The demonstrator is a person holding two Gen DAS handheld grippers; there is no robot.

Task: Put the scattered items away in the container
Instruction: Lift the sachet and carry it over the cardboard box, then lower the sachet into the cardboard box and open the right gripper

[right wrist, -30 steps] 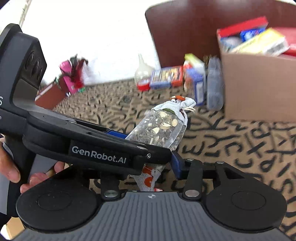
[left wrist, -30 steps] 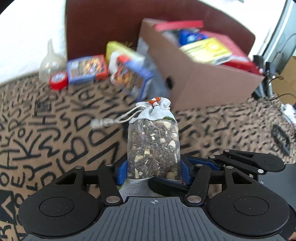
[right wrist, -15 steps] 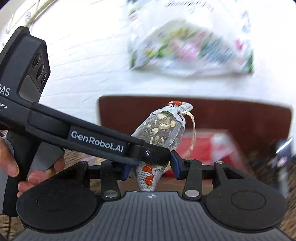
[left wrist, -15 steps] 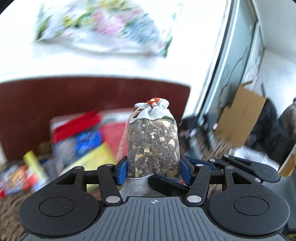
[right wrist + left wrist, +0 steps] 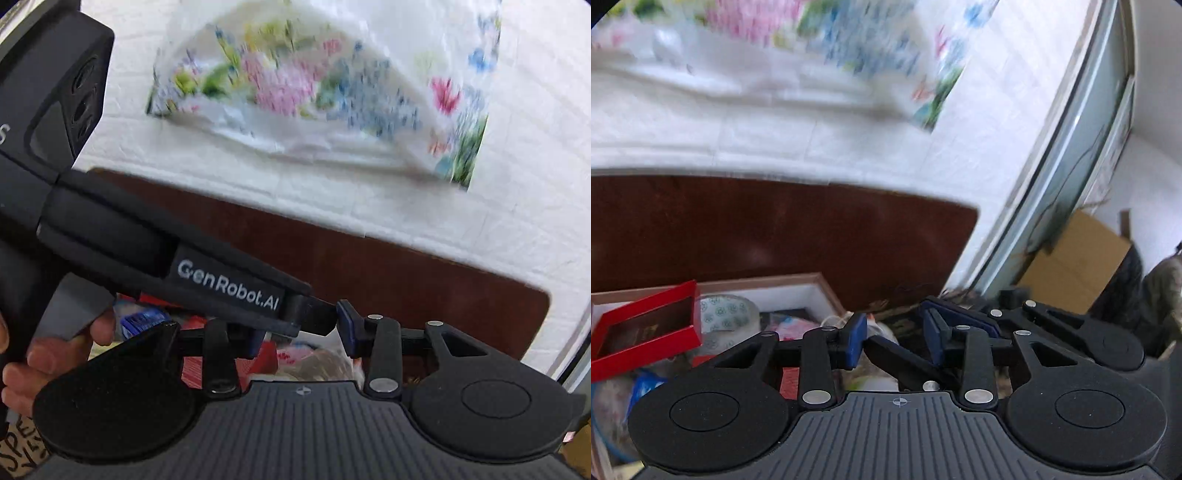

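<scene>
Above the far corner of the cardboard box [image 5: 822, 283], the left hand-held gripper [image 5: 894, 340] stands with its blue pads apart. No item is between them. Only a black finger of the right hand-held gripper [image 5: 301, 338] slants through the gap. Its jaws have just been closing a little, and they press on nothing.

The right one is also parted and has just been narrowing. The left tool's black nose, lettered "GenRobot.AI", reaches across from the left into its gap, with the tip just beside the right-hand pad. A hand [image 5: 55, 354] grips the left tool's handle at the left edge of the right wrist view.

Inside the box, a red carton [image 5: 646, 332] lies tilted by the left wall, with a clear printed roll [image 5: 727, 314] beside it. A pale, blurred bundle [image 5: 882, 328] sits below the pads near the corner; what it is cannot be told.

Beyond the box is a dark brown panel [image 5: 775, 229], then a white wall with a flowered cloth [image 5: 314, 92].
</scene>
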